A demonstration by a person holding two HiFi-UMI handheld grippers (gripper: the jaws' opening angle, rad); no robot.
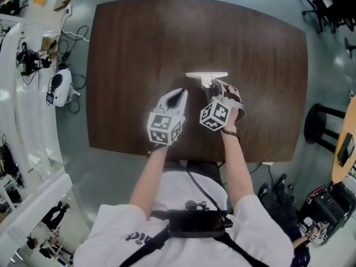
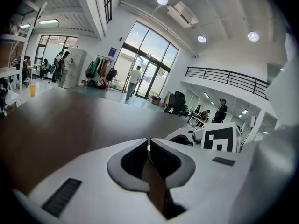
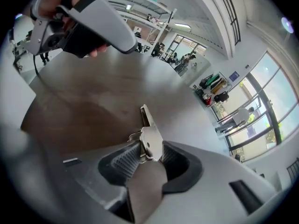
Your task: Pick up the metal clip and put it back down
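The metal clip (image 1: pixel 206 75) is a thin bright bar lying across the middle of the dark wooden table (image 1: pixel 139 49), with a handle reaching toward me. My right gripper (image 1: pixel 214 85) is right at it. In the right gripper view the clip's flat handle (image 3: pixel 150 141) stands between the two pads of the right gripper (image 3: pixel 148 155), and both pads touch it. My left gripper (image 1: pixel 178 95) hovers just left of the clip, apart from it. In the left gripper view its jaws (image 2: pixel 149 148) meet with nothing between them.
The table's near edge runs just under both grippers. A black stool (image 1: pixel 320 124) stands off the table's right side and office chairs (image 1: pixel 328 4) at the far right. A white device (image 1: pixel 60 87) with cables lies on the floor to the left, by white shelving.
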